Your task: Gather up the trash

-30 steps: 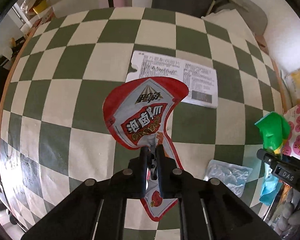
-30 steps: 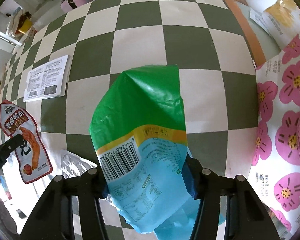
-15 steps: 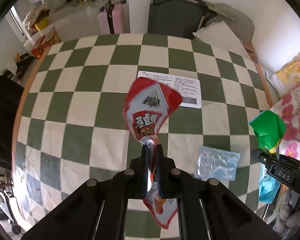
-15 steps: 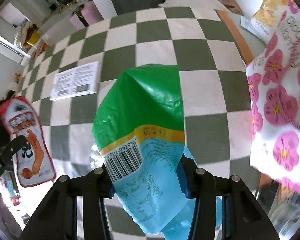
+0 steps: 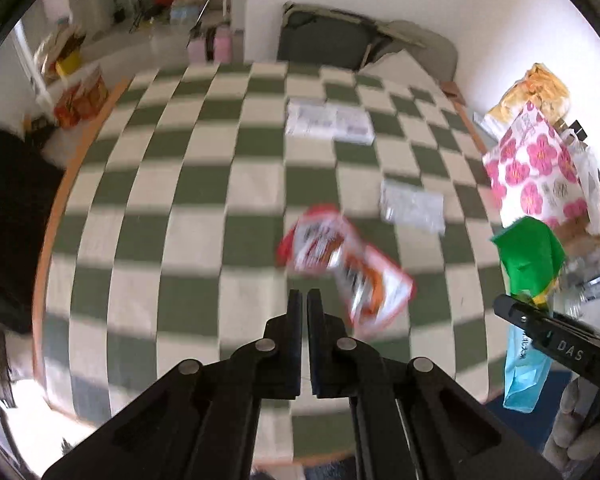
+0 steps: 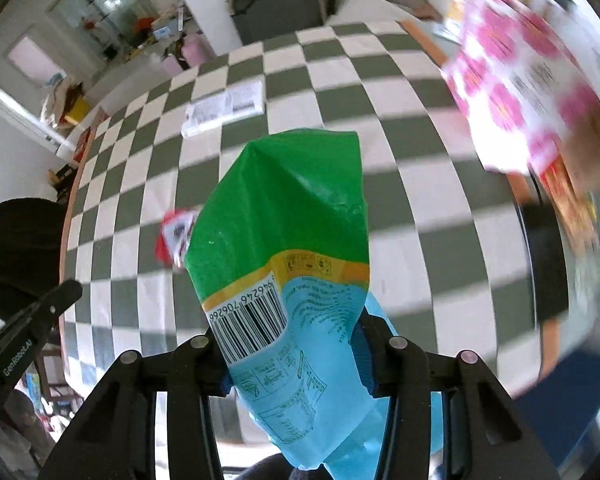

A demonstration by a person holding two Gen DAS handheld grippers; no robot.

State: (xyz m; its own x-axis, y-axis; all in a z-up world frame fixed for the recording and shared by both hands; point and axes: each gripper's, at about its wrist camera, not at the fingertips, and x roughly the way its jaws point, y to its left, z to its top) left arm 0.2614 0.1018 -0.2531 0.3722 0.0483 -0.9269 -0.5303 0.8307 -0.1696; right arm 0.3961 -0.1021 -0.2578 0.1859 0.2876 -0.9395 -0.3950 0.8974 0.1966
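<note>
"DAS" on right tongs (image 5: 556, 344); "GenRobot.AI" on left tongs (image 6: 24, 332); barcode "946246706266" on green-blue bag (image 6: 292, 248)

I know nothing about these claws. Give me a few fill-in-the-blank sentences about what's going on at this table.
1. The right claw grips a snack bag whose upper half is ___.
2. The left claw is shut with ___ between its fingers.
3. The blurred wrapper just beyond the left claw is mostly ___.
4. The white carrier bag at the table's right edge is printed with pink ___.

Missing words: green; nothing; red; flowers
</note>
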